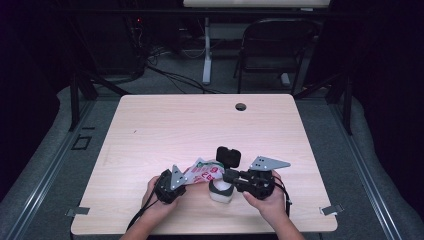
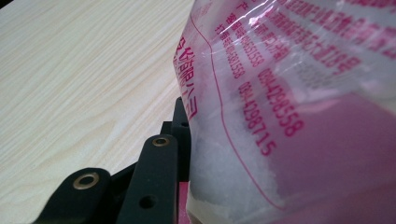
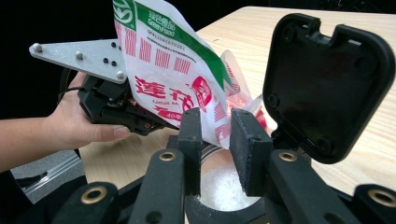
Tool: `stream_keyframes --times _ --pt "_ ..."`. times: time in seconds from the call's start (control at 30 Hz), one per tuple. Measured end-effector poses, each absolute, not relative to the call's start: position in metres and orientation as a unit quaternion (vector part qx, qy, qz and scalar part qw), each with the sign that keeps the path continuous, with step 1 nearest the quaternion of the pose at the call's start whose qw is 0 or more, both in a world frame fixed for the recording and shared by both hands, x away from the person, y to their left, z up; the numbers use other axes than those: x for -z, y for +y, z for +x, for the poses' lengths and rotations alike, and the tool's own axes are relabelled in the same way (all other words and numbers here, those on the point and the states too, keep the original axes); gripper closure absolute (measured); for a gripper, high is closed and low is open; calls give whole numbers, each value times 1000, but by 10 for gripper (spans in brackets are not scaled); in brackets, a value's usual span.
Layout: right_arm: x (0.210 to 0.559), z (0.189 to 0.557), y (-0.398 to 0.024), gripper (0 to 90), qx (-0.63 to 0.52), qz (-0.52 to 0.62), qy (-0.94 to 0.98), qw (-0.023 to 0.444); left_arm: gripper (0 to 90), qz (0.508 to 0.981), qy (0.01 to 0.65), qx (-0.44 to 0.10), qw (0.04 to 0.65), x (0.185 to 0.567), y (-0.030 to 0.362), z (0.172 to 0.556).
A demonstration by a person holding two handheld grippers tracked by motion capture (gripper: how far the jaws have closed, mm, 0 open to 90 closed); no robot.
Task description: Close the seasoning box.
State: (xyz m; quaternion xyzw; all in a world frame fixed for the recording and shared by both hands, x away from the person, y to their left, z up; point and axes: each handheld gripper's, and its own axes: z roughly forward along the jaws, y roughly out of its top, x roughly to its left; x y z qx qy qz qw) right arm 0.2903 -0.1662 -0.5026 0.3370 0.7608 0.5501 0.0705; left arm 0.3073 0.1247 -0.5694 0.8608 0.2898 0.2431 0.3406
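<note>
A plastic bag (image 1: 204, 172) of white granules, printed in red and green, hangs tilted over a small white pot (image 1: 220, 194). The pot's black hinged lid (image 1: 229, 156) stands open. My left gripper (image 1: 186, 181) is shut on the bag's lower end. In the left gripper view one black finger (image 2: 156, 177) presses against the bag (image 2: 289, 93). My right gripper (image 3: 217, 135) reaches in from the right, right over the pot's mouth. Its jaws stand apart, with the bag's (image 3: 173, 70) bottom corner hanging in the gap. White granules (image 3: 224, 189) lie in the pot below, beside the lid (image 3: 327, 79).
The pale wooden table (image 1: 165, 125) stretches away behind the hands, with a cable hole (image 1: 241, 106) near its far edge. The pot sits close to the near edge. A folding chair (image 1: 277, 45) and a desk leg (image 1: 206, 55) stand on the floor beyond.
</note>
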Motion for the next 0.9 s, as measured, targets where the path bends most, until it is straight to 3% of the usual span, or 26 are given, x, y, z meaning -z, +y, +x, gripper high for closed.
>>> stream_keyframes --times 0.9 --pt "505 293 -173 734 -552 355 750 76 740 835 339 -185 391 569 143 318"
